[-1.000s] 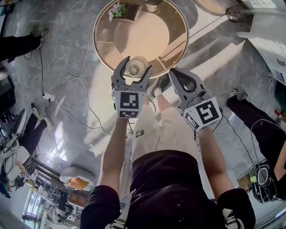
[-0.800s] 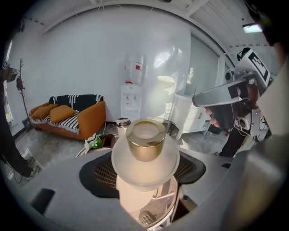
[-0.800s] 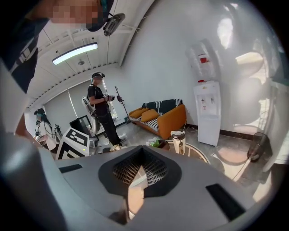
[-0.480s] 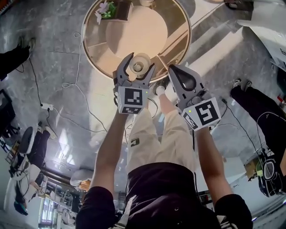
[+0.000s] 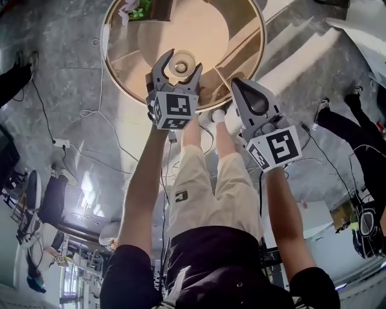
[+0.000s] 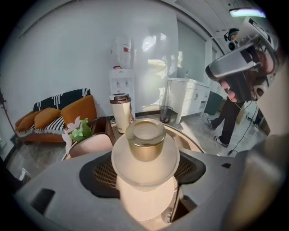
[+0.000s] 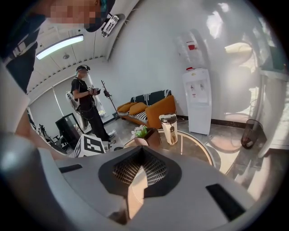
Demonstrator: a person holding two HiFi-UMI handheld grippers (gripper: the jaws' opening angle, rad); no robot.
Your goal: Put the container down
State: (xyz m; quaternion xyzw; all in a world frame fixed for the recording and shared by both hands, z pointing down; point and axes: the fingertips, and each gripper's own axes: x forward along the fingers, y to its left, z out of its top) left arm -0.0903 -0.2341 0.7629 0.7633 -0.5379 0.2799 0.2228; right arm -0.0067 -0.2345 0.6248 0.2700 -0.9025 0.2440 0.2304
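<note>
A frosted white container (image 5: pixel 183 61) with a gold lid sits between the jaws of my left gripper (image 5: pixel 181 63), which is shut on it. It hangs above the near edge of a round glass table (image 5: pixel 244 60). In the left gripper view the container (image 6: pixel 144 140) fills the middle, upright, with the grey jaws on both sides of it and the table rim (image 6: pixel 192 140) behind. My right gripper (image 5: pixel 237 84) is to the right of the left one, over the table's near edge, its jaws shut with nothing between them (image 7: pixel 140 150).
A planter with flowers (image 5: pixel 136 7) (image 6: pixel 83 131) and a cream tumbler (image 6: pixel 121 113) (image 7: pixel 169 128) stand at the table's far side. Cables (image 5: pixel 90 108) run over the marble floor at left. A water dispenser (image 7: pixel 198 99), an orange sofa (image 6: pixel 54 113) and people (image 6: pixel 230 113) (image 7: pixel 88 106) stand around.
My left gripper has carried the container forward, further over the table. The right gripper has stayed almost where it was, jaws still shut.
</note>
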